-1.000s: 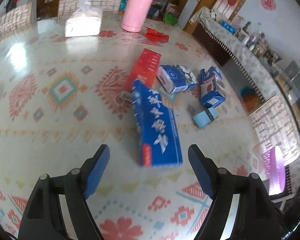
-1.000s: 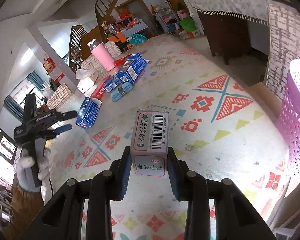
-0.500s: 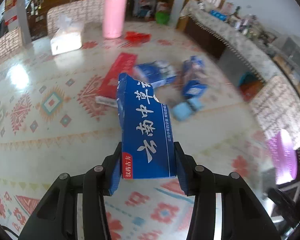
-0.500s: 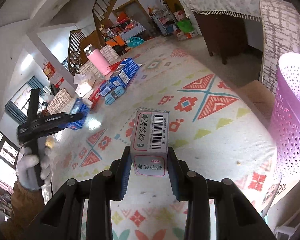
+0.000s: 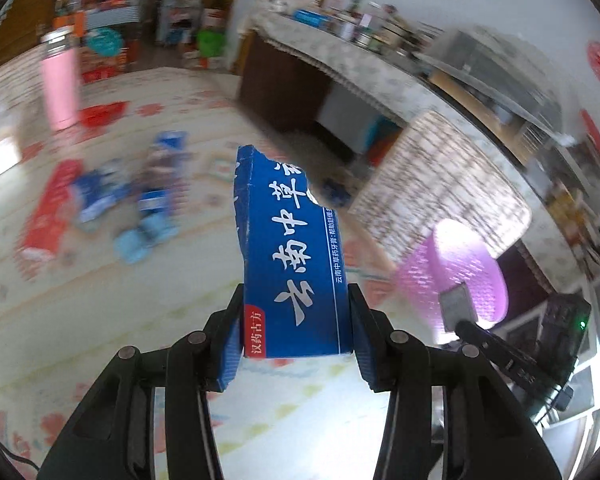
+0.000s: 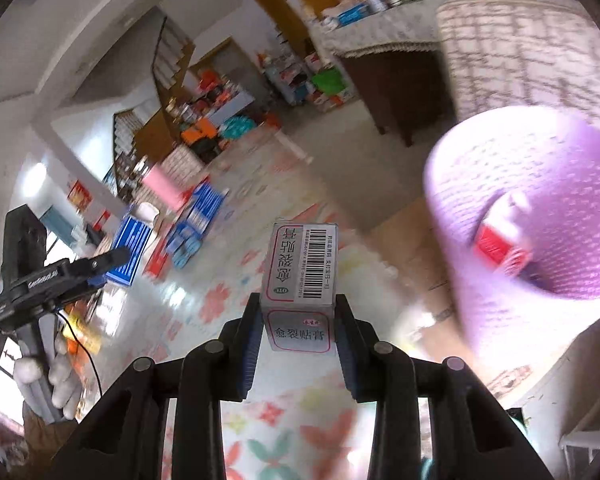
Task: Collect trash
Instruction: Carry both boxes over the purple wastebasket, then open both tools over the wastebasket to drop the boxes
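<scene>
My left gripper (image 5: 296, 320) is shut on a long blue toothpaste box (image 5: 288, 248) and holds it up off the patterned table (image 5: 100, 300). My right gripper (image 6: 298, 328) is shut on a small grey box with a barcode (image 6: 300, 272). A purple mesh basket (image 6: 540, 208) stands close at the right, beyond the table edge, with a red packet (image 6: 496, 246) inside. In the left wrist view the basket (image 5: 456, 264) lies to the right, and the right gripper (image 5: 456, 308) hangs in front of it. The right wrist view shows the left gripper (image 6: 100, 264) at far left with the blue box (image 6: 130, 252).
A red box (image 5: 46, 216), several blue boxes (image 5: 152, 196) and a pink bottle (image 5: 60, 84) sit blurred on the table's far side. A woven chair back (image 5: 440, 184) stands behind the basket. A cloth-covered sideboard (image 5: 340, 68) lines the wall.
The left gripper shut on the blue box, lifted it off the table and swung right toward the basket. The right gripper carried its small box nearer the basket, which looms larger.
</scene>
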A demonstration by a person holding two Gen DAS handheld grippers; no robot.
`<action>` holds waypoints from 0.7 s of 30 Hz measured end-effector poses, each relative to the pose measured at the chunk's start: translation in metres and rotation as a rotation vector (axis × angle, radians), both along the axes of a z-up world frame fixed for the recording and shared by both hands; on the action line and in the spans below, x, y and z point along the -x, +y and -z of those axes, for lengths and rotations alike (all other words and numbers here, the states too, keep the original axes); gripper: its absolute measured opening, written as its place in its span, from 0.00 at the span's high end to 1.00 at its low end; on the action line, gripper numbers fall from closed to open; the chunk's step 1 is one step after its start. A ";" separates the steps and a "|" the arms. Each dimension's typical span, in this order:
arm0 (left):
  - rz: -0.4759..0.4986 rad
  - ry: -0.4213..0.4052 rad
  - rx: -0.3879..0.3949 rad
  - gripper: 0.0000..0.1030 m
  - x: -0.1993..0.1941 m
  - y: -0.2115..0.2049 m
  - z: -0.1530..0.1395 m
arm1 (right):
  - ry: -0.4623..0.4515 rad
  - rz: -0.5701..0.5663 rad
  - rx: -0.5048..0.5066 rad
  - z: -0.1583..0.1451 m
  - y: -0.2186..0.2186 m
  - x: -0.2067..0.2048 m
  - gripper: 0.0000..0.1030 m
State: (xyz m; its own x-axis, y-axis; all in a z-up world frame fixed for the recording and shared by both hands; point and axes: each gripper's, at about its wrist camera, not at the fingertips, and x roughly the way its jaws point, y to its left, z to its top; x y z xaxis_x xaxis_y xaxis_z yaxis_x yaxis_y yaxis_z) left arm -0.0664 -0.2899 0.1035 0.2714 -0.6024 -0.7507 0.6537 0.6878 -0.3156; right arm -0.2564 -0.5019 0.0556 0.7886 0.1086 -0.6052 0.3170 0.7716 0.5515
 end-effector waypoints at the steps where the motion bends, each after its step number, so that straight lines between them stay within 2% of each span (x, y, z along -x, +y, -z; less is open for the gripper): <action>1: 0.027 0.005 -0.002 0.56 0.004 -0.015 0.000 | -0.002 0.018 0.001 -0.001 -0.008 0.005 0.64; 9: 0.215 0.027 -0.015 0.56 0.035 -0.135 0.003 | 0.004 0.195 0.010 -0.006 -0.085 0.048 0.64; 16: 0.345 0.062 0.006 0.54 0.058 -0.229 0.004 | 0.016 0.284 0.025 -0.014 -0.135 0.068 0.62; 18: 0.368 0.050 0.002 0.42 0.066 -0.246 0.002 | 0.025 0.314 0.024 -0.014 -0.149 0.071 0.59; 19: 0.370 0.042 0.007 0.33 0.069 -0.250 0.001 | 0.027 0.325 0.015 -0.013 -0.155 0.073 0.51; 21: 0.371 0.017 0.018 0.28 0.077 -0.246 -0.003 | 0.012 0.344 0.001 -0.013 -0.160 0.079 0.42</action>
State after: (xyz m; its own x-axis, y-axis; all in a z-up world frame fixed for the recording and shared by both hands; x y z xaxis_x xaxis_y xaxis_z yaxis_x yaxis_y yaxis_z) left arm -0.1430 -0.5364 0.1067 0.0191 -0.6706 -0.7416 0.8520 0.3990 -0.3389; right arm -0.3357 -0.6621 0.0689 0.7720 -0.1626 -0.6145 0.5648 0.6191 0.5457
